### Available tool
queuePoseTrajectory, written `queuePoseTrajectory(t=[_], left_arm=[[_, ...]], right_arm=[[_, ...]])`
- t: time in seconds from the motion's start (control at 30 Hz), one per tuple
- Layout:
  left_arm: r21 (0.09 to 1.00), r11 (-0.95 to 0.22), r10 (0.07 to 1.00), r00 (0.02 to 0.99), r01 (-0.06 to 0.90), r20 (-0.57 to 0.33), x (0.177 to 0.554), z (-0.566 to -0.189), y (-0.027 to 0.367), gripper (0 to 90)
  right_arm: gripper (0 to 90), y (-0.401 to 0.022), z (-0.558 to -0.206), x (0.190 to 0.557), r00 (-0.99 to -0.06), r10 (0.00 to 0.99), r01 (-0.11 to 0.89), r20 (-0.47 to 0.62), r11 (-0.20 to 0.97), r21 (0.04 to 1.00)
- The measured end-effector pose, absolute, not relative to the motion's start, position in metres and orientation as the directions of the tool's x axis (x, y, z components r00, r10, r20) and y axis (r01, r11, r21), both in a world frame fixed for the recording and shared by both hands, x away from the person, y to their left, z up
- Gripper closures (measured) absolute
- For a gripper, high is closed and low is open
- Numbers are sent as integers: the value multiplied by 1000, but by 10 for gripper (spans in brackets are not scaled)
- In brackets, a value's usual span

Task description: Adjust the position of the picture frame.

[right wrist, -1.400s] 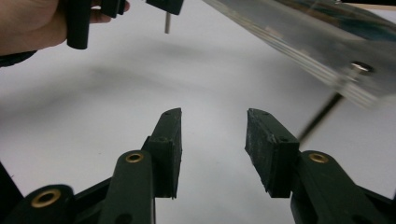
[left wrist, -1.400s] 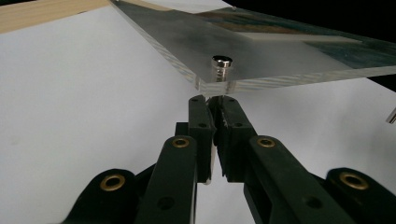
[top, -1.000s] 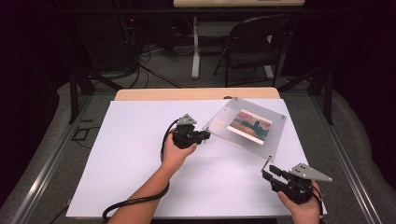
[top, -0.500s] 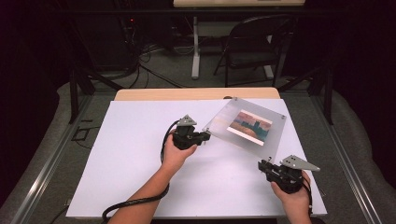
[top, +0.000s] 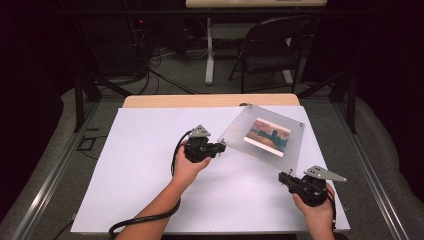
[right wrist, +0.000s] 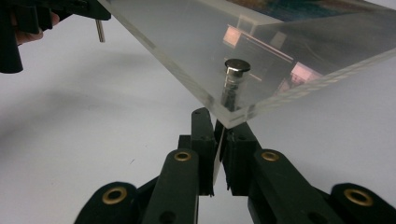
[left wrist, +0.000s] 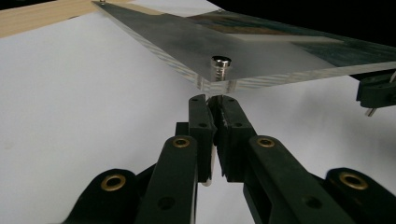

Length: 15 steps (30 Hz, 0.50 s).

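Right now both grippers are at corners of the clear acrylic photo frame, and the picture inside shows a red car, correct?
Not a car. In the high view the picture inside the clear acrylic frame is a landscape with a teal band and reddish ground. The left gripper and right gripper are indeed at its corners.

Both forearms were bare, no sleeves. Left claw [top: 220, 147] and right claw [top: 283, 178] had matte black bodies, each topped by a grey three-cornered plate. A black ribbed cable [top: 145, 220] trailed from the left one. Black jaw links carried brass-coloured rivets [left wrist: 114, 182] and small dark screw holes.
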<state>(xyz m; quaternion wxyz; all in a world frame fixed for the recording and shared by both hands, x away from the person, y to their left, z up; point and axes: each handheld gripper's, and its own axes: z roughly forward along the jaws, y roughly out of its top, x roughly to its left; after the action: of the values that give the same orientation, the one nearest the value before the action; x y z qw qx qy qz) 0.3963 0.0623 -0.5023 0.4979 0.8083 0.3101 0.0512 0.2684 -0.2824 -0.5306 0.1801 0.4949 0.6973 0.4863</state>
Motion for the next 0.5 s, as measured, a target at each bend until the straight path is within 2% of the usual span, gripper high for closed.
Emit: queuePoseTrajectory(t=[0.5], left_arm=[[850,-302,553,805,432,-213,363,-494,93,853]], right_arm=[[849,-272,-535,281,-455,852,542,259,35,840]])
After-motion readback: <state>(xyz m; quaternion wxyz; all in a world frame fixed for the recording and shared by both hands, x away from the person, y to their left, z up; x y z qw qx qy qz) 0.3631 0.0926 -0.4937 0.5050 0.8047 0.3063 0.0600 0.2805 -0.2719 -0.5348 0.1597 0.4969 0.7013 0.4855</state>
